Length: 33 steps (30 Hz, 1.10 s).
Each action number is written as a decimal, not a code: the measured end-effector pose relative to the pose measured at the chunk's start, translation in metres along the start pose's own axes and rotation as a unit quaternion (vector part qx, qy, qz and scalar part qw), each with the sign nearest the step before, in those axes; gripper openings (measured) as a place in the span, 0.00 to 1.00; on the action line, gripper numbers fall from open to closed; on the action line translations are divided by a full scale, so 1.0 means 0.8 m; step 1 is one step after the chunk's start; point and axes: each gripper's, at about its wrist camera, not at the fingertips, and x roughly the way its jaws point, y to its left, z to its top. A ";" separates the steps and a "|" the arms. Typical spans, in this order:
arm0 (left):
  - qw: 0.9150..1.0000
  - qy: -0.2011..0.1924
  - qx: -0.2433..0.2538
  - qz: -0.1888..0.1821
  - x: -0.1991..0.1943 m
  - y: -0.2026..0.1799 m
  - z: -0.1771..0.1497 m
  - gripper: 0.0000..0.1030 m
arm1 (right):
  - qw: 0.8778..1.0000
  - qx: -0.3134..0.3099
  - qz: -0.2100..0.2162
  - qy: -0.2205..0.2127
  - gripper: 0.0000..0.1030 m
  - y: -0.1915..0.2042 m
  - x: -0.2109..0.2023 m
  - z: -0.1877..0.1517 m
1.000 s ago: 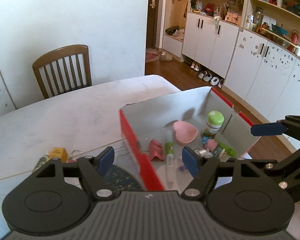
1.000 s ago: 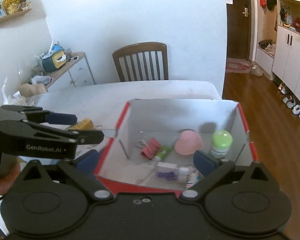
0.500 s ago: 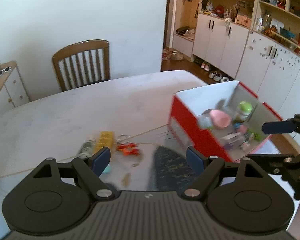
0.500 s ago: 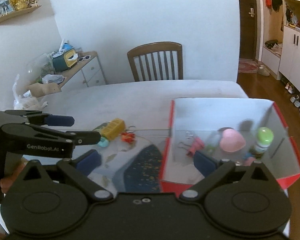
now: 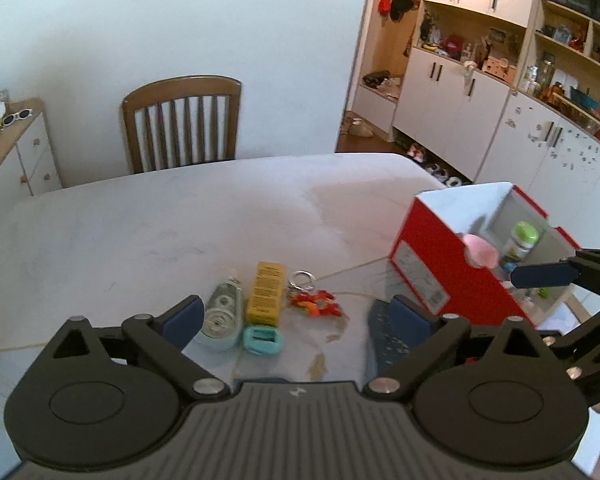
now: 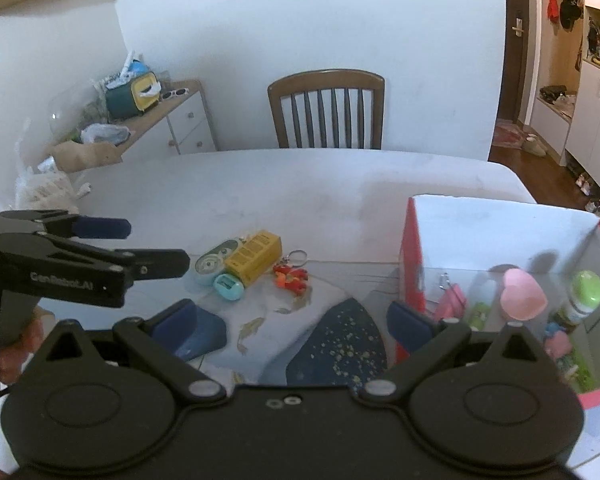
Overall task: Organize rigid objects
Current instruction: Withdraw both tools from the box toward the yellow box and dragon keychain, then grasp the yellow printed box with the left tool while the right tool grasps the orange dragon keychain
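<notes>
Loose items lie together on the white table: a yellow carton, a pale tape dispenser, a small teal case and a red keychain. My left gripper hovers just short of them; its jaws are opening and nothing is between the pads. A red box at the right holds a pink heart dish, a green-capped bottle and other small things. Near the box's left wall my right gripper stands open and empty.
A dark blue patterned mat lies under both grippers. A wooden chair stands at the table's far side, a low cabinet to the left, white cupboards to the right. A hand holds the left gripper.
Both grippers have swung left, away from over the red box and toward the loose items on the table. The left jaws have spread wider.
</notes>
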 end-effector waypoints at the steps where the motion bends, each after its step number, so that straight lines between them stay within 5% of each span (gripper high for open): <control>1: 1.000 0.000 -0.002 0.005 0.006 0.003 0.000 0.97 | 1.000 0.001 -0.002 0.003 0.98 0.002 0.007 0.001; 15: 0.999 0.026 -0.023 0.011 0.094 0.036 0.007 0.97 | 0.999 -0.007 -0.037 0.032 0.93 0.011 0.118 0.000; 33: 0.998 0.054 0.022 0.005 0.180 0.034 0.007 0.93 | 0.998 -0.032 -0.033 0.054 0.71 0.000 0.199 0.006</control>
